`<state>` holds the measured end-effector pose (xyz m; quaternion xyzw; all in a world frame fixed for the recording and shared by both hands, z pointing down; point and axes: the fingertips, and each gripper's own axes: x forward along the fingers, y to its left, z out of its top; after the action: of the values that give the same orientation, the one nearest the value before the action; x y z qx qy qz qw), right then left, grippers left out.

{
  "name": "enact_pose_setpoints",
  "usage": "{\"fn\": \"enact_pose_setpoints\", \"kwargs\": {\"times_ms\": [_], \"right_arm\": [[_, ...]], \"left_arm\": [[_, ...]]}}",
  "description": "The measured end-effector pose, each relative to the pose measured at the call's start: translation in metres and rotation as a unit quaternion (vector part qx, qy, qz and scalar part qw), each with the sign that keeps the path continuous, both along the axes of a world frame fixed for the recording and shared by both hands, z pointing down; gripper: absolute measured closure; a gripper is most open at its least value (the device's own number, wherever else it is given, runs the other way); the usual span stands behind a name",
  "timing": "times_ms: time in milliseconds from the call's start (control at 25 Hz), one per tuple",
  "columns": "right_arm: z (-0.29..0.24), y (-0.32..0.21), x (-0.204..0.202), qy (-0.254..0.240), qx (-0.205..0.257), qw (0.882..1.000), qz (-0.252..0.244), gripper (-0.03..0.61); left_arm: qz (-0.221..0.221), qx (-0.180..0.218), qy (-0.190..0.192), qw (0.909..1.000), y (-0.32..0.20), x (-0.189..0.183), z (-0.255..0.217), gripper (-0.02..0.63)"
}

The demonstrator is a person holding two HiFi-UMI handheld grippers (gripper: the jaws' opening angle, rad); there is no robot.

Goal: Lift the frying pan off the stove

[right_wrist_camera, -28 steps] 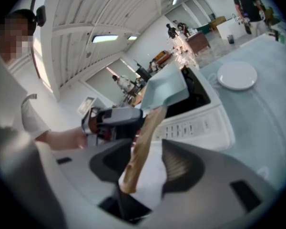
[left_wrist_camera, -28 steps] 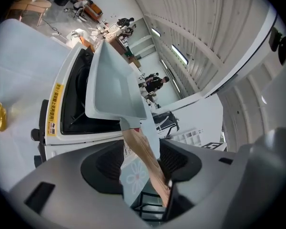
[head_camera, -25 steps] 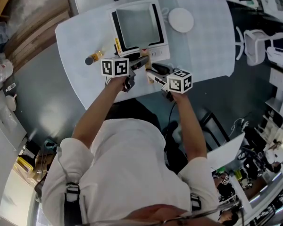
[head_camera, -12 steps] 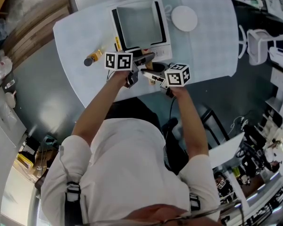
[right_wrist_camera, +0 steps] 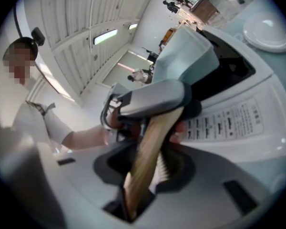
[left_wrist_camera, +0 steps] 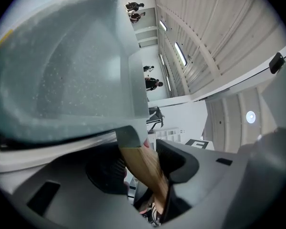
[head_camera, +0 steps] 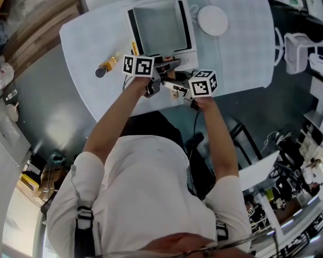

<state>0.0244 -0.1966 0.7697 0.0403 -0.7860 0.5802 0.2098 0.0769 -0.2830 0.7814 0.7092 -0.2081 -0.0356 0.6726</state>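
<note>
Closing left gripper [head_camera: 161, 72] and right gripper [head_camera: 175, 86] narrowly onto wooden handle [left_wrist_camera: 144, 168], pads against its sides, at upper centre of head view. Leaving frying pan [head_camera: 160, 26] sitting on stove [head_camera: 186, 58], left of white plate [head_camera: 212, 20].

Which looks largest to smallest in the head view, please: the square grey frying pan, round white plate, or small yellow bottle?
1. square grey frying pan
2. round white plate
3. small yellow bottle
</note>
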Motion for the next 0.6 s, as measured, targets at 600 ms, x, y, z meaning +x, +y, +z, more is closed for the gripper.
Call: {"fn": "enact_pose_setpoints", "kwargs": {"times_ms": [600], "right_arm": [[-0.0077,-0.001,-0.0079,-0.025,0.024,0.999,0.022,0.442]], "left_arm": [[0.014,0.019,-0.006,0.9997,0.001,-0.0042,-0.0072,0.413]]}}
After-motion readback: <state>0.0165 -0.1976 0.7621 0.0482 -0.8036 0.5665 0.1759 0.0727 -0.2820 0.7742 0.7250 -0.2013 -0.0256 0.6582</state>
